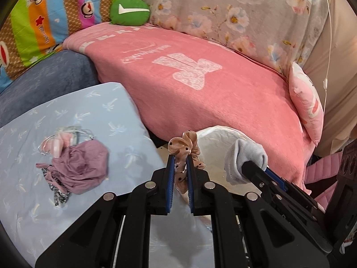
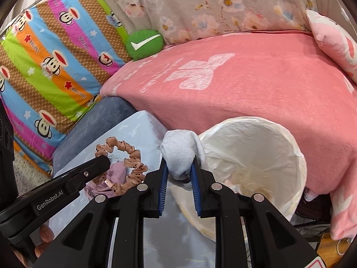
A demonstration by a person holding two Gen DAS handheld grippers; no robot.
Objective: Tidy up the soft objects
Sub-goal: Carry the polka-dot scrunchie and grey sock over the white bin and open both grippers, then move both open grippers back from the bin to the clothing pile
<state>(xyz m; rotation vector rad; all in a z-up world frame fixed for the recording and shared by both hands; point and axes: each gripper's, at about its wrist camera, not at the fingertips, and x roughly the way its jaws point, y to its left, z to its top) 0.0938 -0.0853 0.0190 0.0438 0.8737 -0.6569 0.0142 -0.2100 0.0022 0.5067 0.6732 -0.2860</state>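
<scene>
My left gripper (image 1: 180, 156) is shut on a tan scrunchie with dark dots (image 1: 186, 147), held above the edge of a light blue cushion (image 1: 89, 116). The right wrist view has the same scrunchie (image 2: 131, 163) hanging from the left gripper's tip (image 2: 104, 162). My right gripper (image 2: 178, 169) is shut on a pale grey-white sock (image 2: 180, 154), just left of a white lined bin (image 2: 256, 156). That sock (image 1: 243, 160) and the right gripper (image 1: 247, 164) also show in the left wrist view, with the bin (image 1: 214, 134) behind. A mauve cloth pile (image 1: 78, 167) lies on the cushion.
A pink blanket (image 1: 200, 78) covers the bed behind the bin. A green check-mark pillow (image 1: 130, 11), a striped monkey-print sheet (image 2: 49, 67), floral bedding (image 2: 223, 4) and a pink pillow (image 2: 334, 44) line the back. A blue-grey seat (image 1: 44, 80) lies to the left.
</scene>
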